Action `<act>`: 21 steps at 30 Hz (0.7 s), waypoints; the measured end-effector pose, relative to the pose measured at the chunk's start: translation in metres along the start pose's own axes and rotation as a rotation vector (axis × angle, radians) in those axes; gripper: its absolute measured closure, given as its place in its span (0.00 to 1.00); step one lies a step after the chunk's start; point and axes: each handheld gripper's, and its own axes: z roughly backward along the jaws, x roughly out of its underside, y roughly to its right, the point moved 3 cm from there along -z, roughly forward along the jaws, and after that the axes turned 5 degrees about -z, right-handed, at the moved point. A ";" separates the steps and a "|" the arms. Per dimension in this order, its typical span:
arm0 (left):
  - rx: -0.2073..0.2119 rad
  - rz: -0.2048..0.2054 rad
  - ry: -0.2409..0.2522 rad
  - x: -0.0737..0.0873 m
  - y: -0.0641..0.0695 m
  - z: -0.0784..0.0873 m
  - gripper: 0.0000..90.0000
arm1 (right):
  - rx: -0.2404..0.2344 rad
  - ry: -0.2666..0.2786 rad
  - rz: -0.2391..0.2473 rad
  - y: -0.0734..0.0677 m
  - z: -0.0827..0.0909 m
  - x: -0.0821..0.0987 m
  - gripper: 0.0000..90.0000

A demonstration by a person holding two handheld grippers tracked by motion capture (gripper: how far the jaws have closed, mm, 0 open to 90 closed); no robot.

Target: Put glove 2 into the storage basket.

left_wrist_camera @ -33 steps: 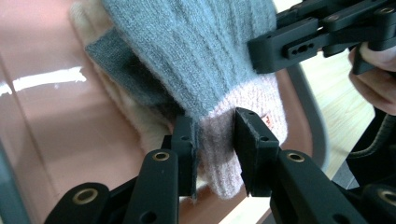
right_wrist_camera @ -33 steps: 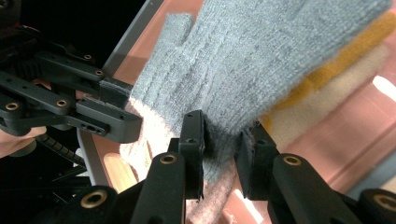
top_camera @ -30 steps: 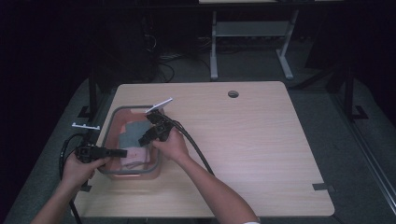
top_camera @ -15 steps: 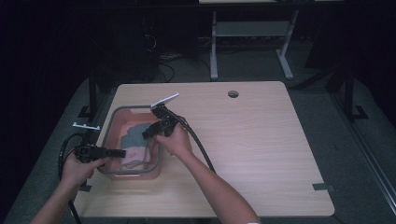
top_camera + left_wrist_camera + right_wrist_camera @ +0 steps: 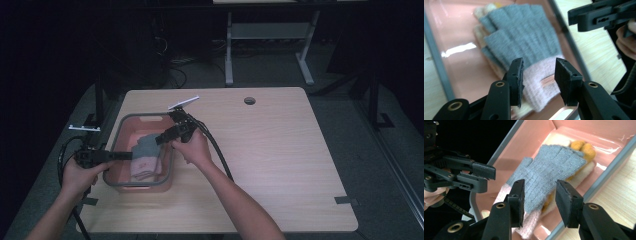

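Now both tools – left tool (image 5: 125, 155) and right tool (image 5: 161, 138) – have just been opening (nothing gripped) above the glove (image 5: 146, 150) in the pink bin (image 5: 120, 129).

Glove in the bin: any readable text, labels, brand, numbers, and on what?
No readable text anywhere.
The grey glove has a small copper-coloured tag on its pink cuff: too blurred to tell whether it bears any lettering.
The pink bin shows no marking.

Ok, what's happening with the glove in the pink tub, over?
Left gripper and right gripper just opening, empty. Grey knit glove lying in pink plastic tub. Nothing blocking.
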 end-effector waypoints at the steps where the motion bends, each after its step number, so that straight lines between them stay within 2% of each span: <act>1: 0.003 -0.008 0.001 -0.001 0.001 0.000 0.65 | -0.002 -0.001 -0.001 0.000 0.002 0.000 0.65; 7: 0.029 -0.023 0.024 -0.009 0.012 0.000 0.64 | -0.015 0.026 -0.010 0.003 0.015 0.001 0.64; 12: 0.043 -0.043 0.021 -0.012 0.018 -0.003 0.63 | -0.016 0.036 -0.018 0.005 0.022 0.001 0.63; 15: 0.051 -0.043 0.029 -0.014 0.021 -0.004 0.63 | -0.015 0.043 -0.010 0.008 0.026 0.002 0.62; 21: 0.062 -0.051 0.029 -0.018 0.028 -0.007 0.61 | -0.012 0.052 -0.026 0.014 0.038 0.003 0.61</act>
